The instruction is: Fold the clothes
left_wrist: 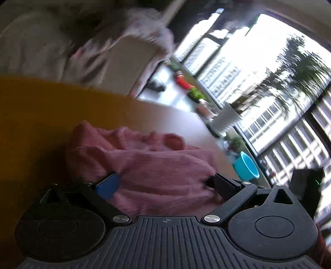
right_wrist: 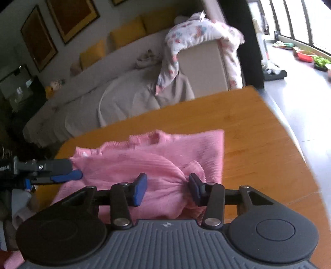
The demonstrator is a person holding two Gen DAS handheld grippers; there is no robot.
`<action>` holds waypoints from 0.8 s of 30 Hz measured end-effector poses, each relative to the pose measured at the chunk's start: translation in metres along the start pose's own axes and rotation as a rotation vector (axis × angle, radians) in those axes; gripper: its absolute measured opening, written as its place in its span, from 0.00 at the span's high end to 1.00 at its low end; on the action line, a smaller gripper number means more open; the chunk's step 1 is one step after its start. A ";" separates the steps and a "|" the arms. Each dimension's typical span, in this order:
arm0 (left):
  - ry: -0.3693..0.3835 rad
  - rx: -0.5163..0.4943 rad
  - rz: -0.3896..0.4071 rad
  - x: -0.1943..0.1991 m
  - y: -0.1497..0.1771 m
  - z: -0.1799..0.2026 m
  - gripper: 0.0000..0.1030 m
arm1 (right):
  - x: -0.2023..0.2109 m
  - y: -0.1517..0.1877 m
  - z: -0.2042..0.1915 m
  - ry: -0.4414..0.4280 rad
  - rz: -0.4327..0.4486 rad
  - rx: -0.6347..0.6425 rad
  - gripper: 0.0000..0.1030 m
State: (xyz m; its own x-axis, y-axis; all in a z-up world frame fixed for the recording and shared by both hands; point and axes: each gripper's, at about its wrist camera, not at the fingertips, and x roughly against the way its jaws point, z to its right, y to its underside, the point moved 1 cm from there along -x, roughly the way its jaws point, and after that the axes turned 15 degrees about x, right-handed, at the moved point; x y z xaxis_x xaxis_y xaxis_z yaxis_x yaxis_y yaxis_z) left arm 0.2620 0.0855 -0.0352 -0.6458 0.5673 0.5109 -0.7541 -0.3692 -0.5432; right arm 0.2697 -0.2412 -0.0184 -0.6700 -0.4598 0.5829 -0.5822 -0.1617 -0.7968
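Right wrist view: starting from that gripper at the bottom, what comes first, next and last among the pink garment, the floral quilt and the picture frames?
From the right gripper:
1. Pink garment, between its fingers, on the wooden table.
2. Floral quilt, draped over the sofa end beyond the table, upper middle.
3. Picture frames, on the back wall, upper left.

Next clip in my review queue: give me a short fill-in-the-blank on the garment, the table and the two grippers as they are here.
1. The garment on the table is ____ in colour.
2. The table has a ____ top.
3. The right gripper stands ____, with cloth bunched between its fingers.
4. In the right wrist view, the left gripper meets the garment at its ____ edge.

Missing words: pink; wooden; open; left
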 end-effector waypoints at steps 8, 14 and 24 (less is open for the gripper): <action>-0.049 -0.051 0.090 0.102 0.056 -0.003 0.03 | 0.094 0.017 -0.022 0.079 0.115 0.139 0.37; -0.137 -0.093 0.184 0.170 0.114 -0.005 0.02 | 0.120 0.055 -0.028 0.082 0.156 0.018 0.33; -0.373 -0.212 0.214 0.160 0.182 0.004 0.41 | 0.151 0.095 -0.022 0.030 0.279 -0.184 0.27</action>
State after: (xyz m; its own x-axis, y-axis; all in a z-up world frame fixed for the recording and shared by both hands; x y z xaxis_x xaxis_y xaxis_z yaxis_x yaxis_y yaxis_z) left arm 0.0211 0.1069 -0.0496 -0.8121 0.1780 0.5557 -0.5833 -0.2687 -0.7665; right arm 0.1031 -0.3072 -0.0024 -0.8268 -0.4378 0.3533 -0.4463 0.1282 -0.8856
